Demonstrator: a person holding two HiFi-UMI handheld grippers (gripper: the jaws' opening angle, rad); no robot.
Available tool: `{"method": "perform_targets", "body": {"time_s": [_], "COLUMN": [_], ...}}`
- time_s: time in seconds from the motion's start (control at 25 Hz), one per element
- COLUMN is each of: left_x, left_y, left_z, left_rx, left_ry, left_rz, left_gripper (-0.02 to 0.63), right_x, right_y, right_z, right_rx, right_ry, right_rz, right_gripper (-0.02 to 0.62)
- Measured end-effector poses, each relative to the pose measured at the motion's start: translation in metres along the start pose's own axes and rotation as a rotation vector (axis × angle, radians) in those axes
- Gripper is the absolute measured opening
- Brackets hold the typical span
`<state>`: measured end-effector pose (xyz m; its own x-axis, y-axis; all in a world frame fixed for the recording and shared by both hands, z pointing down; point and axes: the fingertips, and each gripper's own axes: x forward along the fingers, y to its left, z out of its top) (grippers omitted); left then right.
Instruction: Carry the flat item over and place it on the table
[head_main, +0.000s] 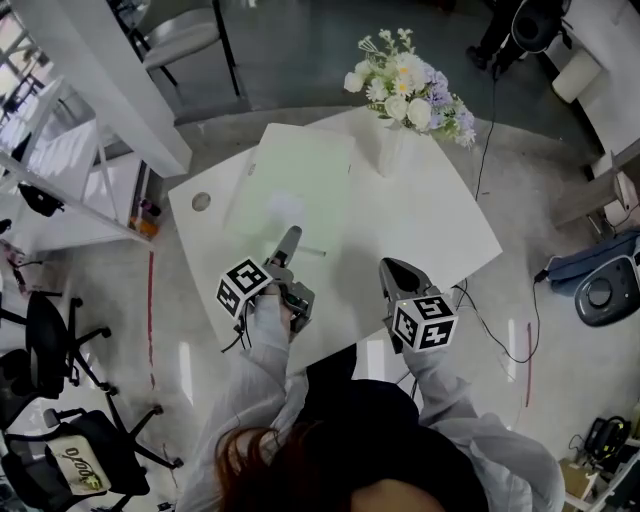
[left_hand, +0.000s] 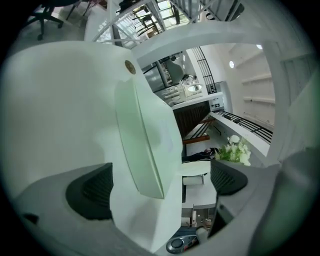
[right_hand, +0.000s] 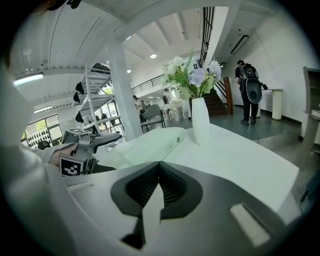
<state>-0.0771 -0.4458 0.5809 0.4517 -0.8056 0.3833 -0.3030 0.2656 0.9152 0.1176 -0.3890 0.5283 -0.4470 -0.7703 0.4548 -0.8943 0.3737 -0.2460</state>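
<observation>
1. Pale green flat rectangular sheet (head_main: 290, 180): lies flat on the white tabletop (head_main: 420, 230), on its left half, with a small round mark near one corner.
2. Left gripper (head_main: 290, 245): jaws spread wide and level with the sheet's near edge. The left gripper view shows that edge ahead between the dark ribbed pads (left_hand: 92, 192), with neither pad pressing on it.
3. Right gripper (head_main: 392, 272): jaws closed tip to tip with nothing between them. It is over the table's near right part, well apart from the sheet.
4. White vase (head_main: 395, 150) of white and lilac flowers (head_main: 410, 85): upright at the table's far side, just beside the sheet's far right corner.
</observation>
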Motion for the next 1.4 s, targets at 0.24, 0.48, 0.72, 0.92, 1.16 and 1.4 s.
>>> {"method": "perform_targets", "body": {"time_s": [0.24, 0.48, 0.72, 0.92, 1.16, 1.4], "left_x": [-0.03, -0.067, -0.105, -0.134, -0.165, -0.18], "left_y": [-0.021, -0.048, -0.081, -0.095, -0.083, -0.072], "left_z": [-0.016, -0.032, -0.055, -0.081, -0.101, -0.115], "left_rx": [0.102, 0.399, 0.804, 1.032, 1.189, 1.166], "left_ry": [0.049, 0.07, 0.057, 0.045, 0.003, 0.009], "left_rz": [-0.106, -0.157, -0.215, -0.281, -0.259, -0.293], "left_gripper": [0.591, 0.544, 0.454, 0.336, 0.217, 0.086], "right_x": [-0.029, -0.059, -0.089, -0.116, -0.146, -0.16], "right_y": [0.019, 0.039, 0.049, 0.051, 0.052, 0.057], "right_z": [-0.008, -0.007, -0.006, -0.011, -0.023, -0.031], "right_rx": [-0.005, -0.002, 0.011, 0.02, 0.019, 0.005], "right_ry": [-0.03, -0.077, -0.13, -0.164, -0.206, -0.22], "right_rz": [-0.007, -0.002, -0.005, -0.003, 0.013, 0.026], "right_gripper": [0.012, 0.012, 0.012, 0.012, 0.012, 0.012]}}
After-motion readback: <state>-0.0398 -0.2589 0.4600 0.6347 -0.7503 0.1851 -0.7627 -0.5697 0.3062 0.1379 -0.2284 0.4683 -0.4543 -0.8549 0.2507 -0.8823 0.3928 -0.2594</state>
